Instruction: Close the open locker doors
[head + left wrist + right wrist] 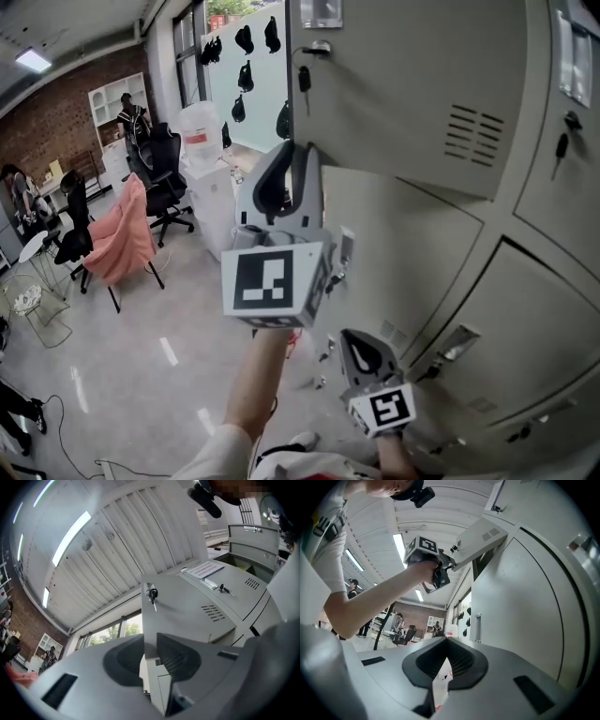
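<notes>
Landmark: the open locker door [403,84], upper row, standing out from the locker bank [525,309]. The left gripper [289,167] is raised to the door's lower free corner. Its jaws are nearly together and clamped on the thin sheet edge, one pad on each side, as the left gripper view shows plainly. A key [305,77] hangs in the lock just above the grip, near the same free edge. That edge runs up and down, in line with the slot between the jaws, and the door's face stretches away to the right of the grip toward its hinge side. The relation that matters: the locker body lies behind the door, on the side away from the person, so closing looks like a matter of swinging the gripped edge in toward the bank. The left hand is already on the door. The right gripper [362,347] hangs well below the door, near the lower doors [511,309], jaws with tips meeting and nothing in them. Hidden: the hinge and the locker opening, both behind the door panel. The lower doors seem shut, though the bottom row is cut off and partly behind the right gripper, so that is not certain.
</notes>
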Action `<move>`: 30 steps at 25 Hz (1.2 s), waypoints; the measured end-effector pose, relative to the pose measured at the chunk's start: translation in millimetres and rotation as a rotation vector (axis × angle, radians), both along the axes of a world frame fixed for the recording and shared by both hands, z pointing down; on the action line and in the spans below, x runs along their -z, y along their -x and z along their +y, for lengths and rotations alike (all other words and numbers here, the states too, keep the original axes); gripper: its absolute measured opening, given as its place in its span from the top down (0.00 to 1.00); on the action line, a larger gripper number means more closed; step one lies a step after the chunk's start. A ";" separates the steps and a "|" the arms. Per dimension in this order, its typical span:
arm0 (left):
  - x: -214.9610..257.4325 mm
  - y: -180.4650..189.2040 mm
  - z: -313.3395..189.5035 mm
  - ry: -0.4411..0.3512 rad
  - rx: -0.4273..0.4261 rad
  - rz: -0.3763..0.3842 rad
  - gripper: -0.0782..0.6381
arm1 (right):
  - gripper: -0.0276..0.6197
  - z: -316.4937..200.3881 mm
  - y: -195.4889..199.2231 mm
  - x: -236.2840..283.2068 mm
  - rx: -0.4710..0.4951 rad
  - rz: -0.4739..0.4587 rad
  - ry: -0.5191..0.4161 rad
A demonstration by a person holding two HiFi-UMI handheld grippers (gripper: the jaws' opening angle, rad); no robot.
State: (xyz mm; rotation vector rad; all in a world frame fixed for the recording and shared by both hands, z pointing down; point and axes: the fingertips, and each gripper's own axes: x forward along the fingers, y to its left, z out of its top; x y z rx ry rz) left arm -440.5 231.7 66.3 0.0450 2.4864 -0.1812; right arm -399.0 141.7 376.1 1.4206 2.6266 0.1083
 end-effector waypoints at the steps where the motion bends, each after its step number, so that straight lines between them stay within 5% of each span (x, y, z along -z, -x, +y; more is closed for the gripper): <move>1: 0.1 5.2 1.2 -0.003 -0.002 0.001 0.79 | 0.95 2.3 3.6 1.1 -0.003 0.000 -0.001; 17: 8.6 78.3 -23.0 0.142 -0.091 0.043 0.79 | 0.95 16.4 46.4 0.3 -0.098 -0.003 -0.025; 30: 12.1 109.5 -36.1 0.182 -0.160 0.080 0.79 | 0.95 15.2 72.5 1.5 -0.165 0.012 -0.038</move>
